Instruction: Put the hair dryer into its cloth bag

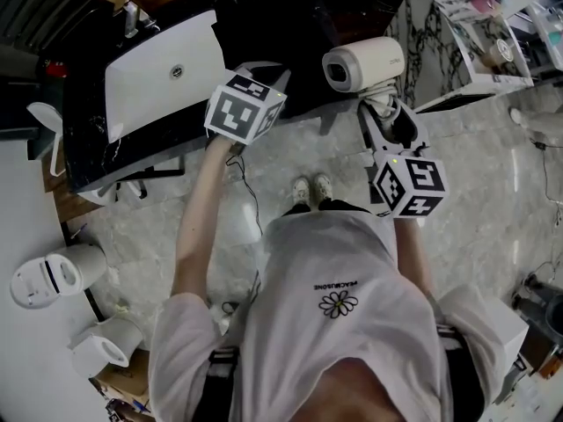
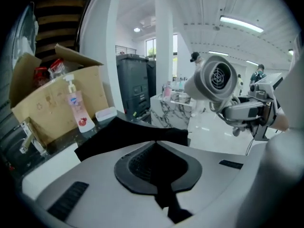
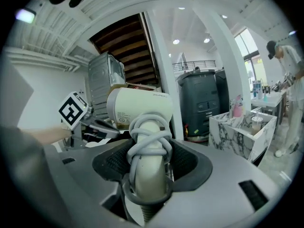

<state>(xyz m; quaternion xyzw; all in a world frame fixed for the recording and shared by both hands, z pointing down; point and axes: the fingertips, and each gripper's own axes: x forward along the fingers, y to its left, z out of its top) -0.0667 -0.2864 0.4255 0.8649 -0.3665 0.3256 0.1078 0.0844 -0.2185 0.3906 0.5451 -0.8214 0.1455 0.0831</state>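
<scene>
We've got the right gripper clamped on the hair dryer by its handle, cord wound round it so nothing dangles. It's held in the air off the worktop's front edge. The left gripper is pinched shut on the black cloth bag, holding its edge up, probably to open the mouth. One dryer, one bag, two grippers.

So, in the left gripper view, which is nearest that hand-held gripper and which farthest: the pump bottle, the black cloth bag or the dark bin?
1. black cloth bag: pinched in the left hand-held gripper itself.
2. pump bottle: standing off to the left, beyond the bag.
3. dark bin: upright in the background, near the centre.
</scene>
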